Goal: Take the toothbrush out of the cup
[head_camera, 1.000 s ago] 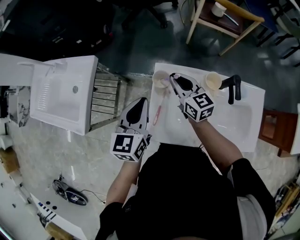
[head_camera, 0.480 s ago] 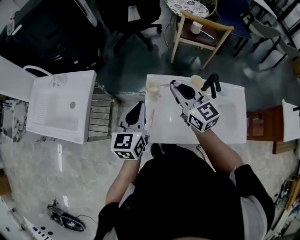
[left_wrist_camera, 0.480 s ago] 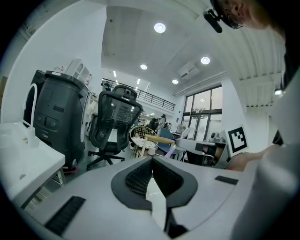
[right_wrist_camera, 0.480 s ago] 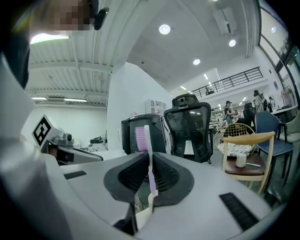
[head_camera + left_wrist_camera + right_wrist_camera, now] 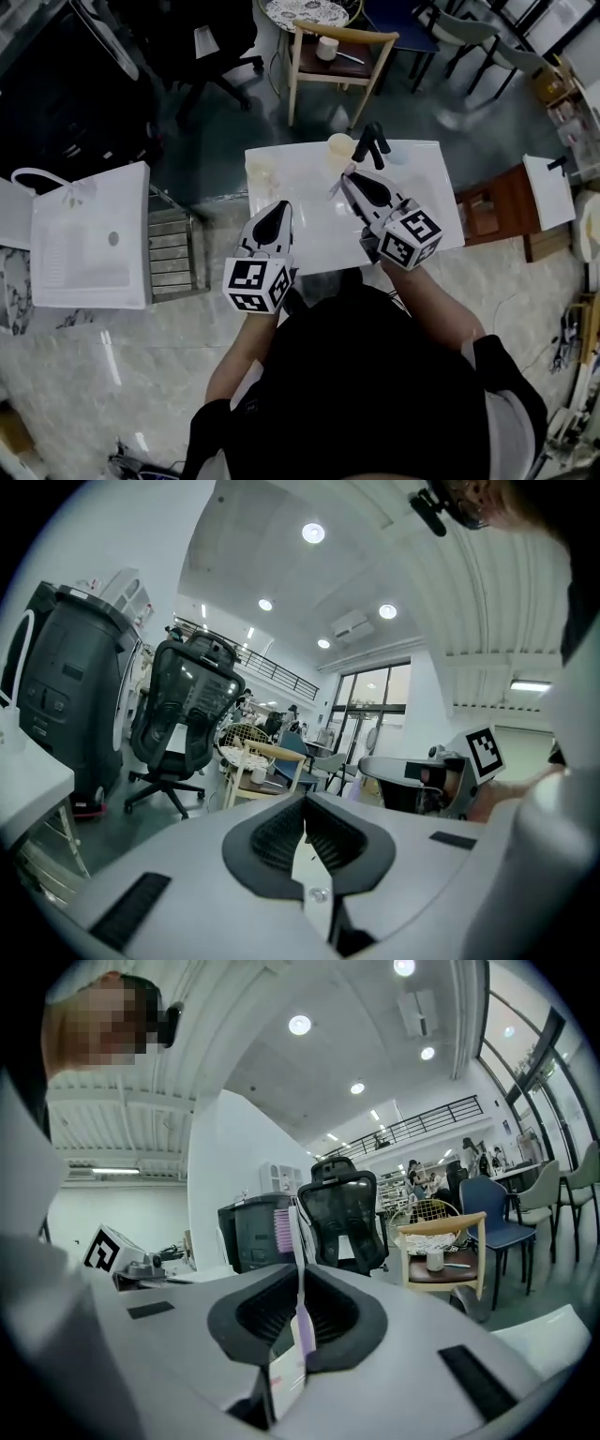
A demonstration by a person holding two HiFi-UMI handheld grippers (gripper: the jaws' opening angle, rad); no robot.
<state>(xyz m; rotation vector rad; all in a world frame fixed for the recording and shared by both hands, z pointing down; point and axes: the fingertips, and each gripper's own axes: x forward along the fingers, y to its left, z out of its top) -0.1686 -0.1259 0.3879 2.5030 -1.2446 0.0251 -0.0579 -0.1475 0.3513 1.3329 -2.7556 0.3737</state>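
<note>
My right gripper (image 5: 349,180) is shut on a toothbrush (image 5: 299,1277) with a white and purple handle. Its pink bristle head stands up above the jaws in the right gripper view (image 5: 300,1290). The gripper hangs over the white sink top (image 5: 309,234), to the right of a pale cup (image 5: 262,170) at the back left corner. A second, yellowish cup (image 5: 340,145) stands beside the black faucet (image 5: 369,142). My left gripper (image 5: 279,208) is shut with nothing in it, over the sink top's front left; the left gripper view (image 5: 305,808) shows its pads together.
A white washbasin unit (image 5: 89,234) and a metal rack (image 5: 173,253) stand to the left. A wooden chair (image 5: 333,42) and a black office chair (image 5: 211,42) are behind the sink top. A brown stand (image 5: 497,211) is at the right.
The right gripper has come away from the pale cup and moved right and up with the toothbrush. The left gripper has also risen. The head view has shifted, so the sink top looks smaller.
</note>
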